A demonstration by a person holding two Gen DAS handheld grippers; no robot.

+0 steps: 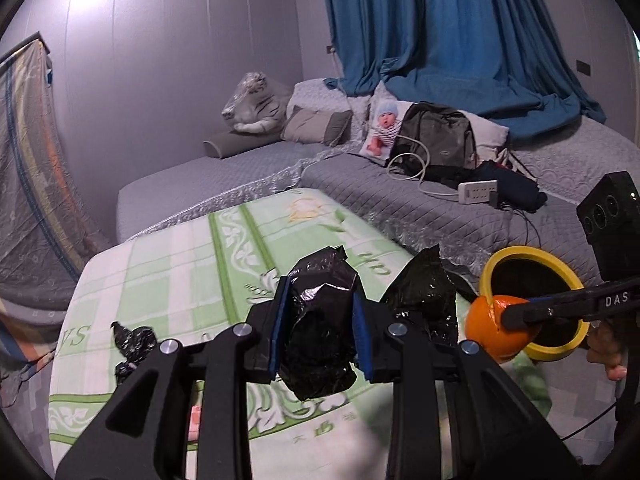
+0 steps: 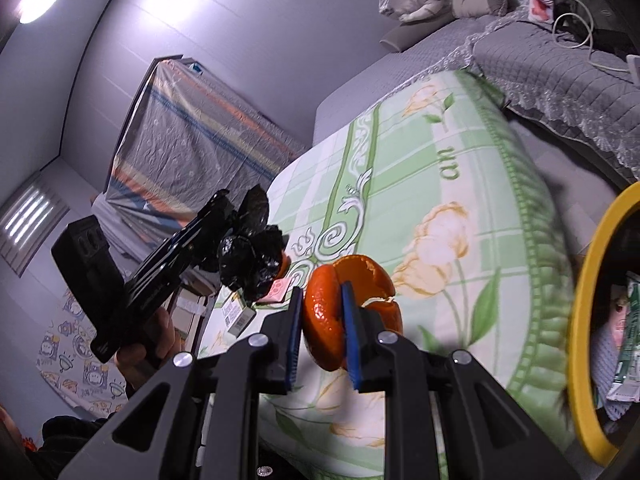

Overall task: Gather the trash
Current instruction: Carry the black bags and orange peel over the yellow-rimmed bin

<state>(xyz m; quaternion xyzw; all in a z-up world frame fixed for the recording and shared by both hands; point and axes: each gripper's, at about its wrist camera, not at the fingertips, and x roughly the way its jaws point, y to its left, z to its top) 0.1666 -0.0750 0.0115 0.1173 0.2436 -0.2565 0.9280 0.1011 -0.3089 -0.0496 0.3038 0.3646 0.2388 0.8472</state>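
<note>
While both pairs of tongs are carrying waste, the left gripper (image 1: 320,320) is pinching a crumpled black plastic bag (image 1: 320,332) above the green patterned blanket (image 1: 180,264), and the right gripper (image 2: 322,332) is pinching orange peel (image 2: 320,320). Judged, both loads are heading to 1 bin. At near right, the yellow-rimmed bin (image 1: 520,256) is standing just behind the peel. Both grippers are tilting downward. Farther off, a grey bed (image 1: 440,208) is holding a backpack (image 1: 440,136).
</note>
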